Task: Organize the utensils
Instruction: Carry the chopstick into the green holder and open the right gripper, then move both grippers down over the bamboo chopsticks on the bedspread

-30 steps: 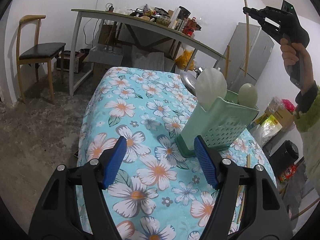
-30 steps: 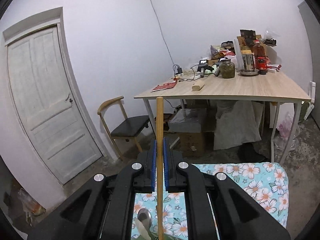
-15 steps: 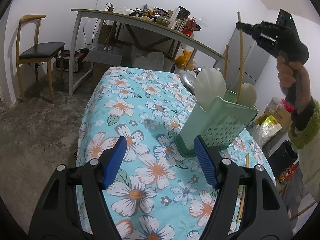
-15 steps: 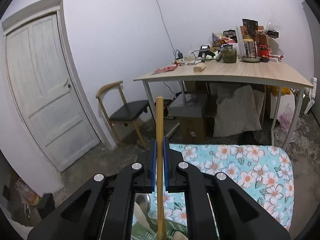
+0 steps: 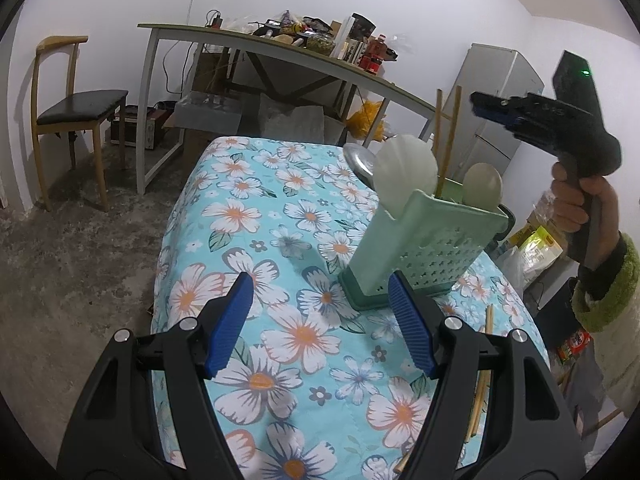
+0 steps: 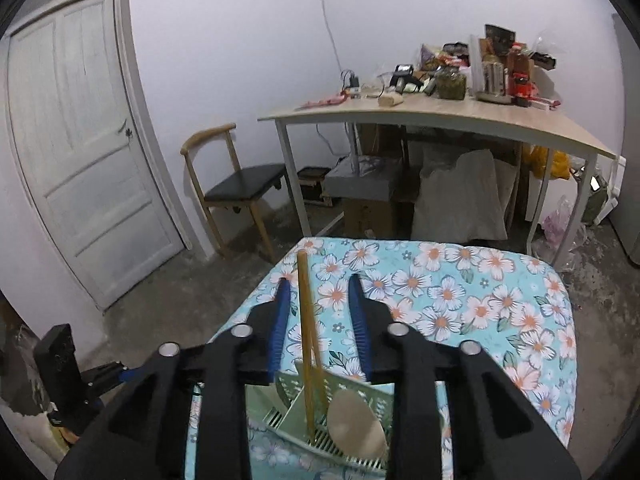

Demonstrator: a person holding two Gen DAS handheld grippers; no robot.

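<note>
Released chopstick now stands in holder, right gripper open above

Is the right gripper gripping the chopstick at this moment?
No. The right gripper is open, and the chopstick stands free between its blue pads inside the green utensil holder.

Chopsticks upright in green holder

The tablecloth is turquoise with white, orange-centred flowers. The utensil holder is pale green with a perforated pattern; the spoons in it are cream and the chopsticks tan. Both the left gripper and the right gripper are black with blue ribbed pads.
</note>
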